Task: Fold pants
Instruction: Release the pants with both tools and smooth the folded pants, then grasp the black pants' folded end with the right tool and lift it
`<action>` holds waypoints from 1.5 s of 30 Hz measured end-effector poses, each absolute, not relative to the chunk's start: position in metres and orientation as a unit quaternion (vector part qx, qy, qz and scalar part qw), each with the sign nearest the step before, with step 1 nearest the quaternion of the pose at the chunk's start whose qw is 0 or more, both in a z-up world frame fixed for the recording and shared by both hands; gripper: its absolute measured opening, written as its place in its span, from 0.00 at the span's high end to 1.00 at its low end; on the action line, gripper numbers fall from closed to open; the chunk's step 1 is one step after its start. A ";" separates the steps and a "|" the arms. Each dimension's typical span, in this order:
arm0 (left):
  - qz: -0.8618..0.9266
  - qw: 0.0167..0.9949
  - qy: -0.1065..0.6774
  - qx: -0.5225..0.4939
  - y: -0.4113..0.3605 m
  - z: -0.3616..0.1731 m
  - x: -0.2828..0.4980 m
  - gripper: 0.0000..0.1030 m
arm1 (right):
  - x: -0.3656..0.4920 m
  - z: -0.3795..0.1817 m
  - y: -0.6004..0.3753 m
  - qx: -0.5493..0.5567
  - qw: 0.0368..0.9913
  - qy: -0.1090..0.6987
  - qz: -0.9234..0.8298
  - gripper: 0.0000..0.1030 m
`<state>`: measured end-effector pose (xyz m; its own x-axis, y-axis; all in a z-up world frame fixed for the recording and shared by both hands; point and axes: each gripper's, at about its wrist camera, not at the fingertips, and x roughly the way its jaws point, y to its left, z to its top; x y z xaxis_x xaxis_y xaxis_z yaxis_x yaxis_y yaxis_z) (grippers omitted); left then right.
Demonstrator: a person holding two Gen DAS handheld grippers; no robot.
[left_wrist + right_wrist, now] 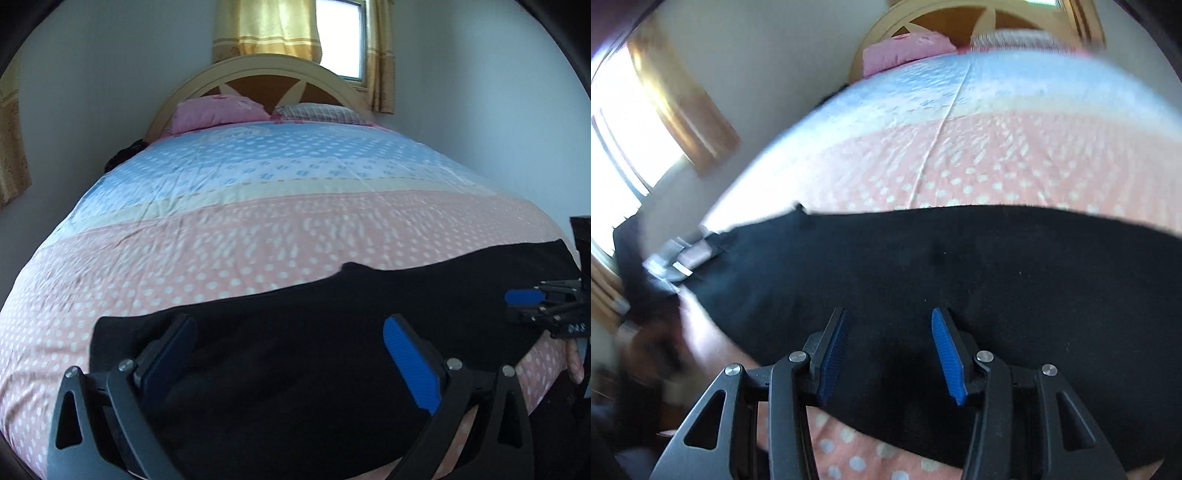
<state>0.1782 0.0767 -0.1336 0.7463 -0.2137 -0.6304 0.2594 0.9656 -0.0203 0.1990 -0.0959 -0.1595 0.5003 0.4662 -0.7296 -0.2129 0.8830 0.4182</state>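
Black pants [314, 332] of soft dark cloth lie spread flat across the foot end of our landmark, a wide bed under a dotted coverlet [258, 229] banded pink, cream and pale blue. Over the pants we hold both tools. Our left gripper [291, 354], black-framed with blue ribbed pads, stands wide apart with only cloth beneath it. Our right gripper [888, 350] is parted about halfway, nothing pinched between its pads. At the bed's head we see an arched cream and brown wooden headboard [258, 79], a pink pillow [218, 112] and a checked pillow [317, 112] against it. Behind the headboard hangs a golden curtain [266, 29] beside a bright window [340, 37]. White walls [110, 81] close in around the bed.
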 end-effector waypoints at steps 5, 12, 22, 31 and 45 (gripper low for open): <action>-0.144 0.914 0.373 0.062 0.035 -0.153 0.188 0.00 | 0.176 -0.135 -0.131 0.116 0.892 0.415 0.136 0.52; -0.189 0.913 0.351 0.089 -0.008 -0.135 0.173 0.00 | 0.128 -0.105 -0.276 0.155 0.915 0.371 -0.029 0.52; -0.217 0.901 0.359 0.113 -0.053 -0.155 0.186 0.00 | 0.025 -0.128 -0.476 0.294 0.842 0.389 -0.232 0.78; -0.216 0.898 0.365 0.116 -0.059 -0.151 0.183 0.00 | 0.071 -0.126 -0.492 0.345 0.862 0.342 -0.147 0.41; -0.215 0.892 0.381 0.112 -0.063 -0.162 0.194 0.00 | 0.090 -0.148 -0.488 0.358 0.838 0.406 -0.074 0.67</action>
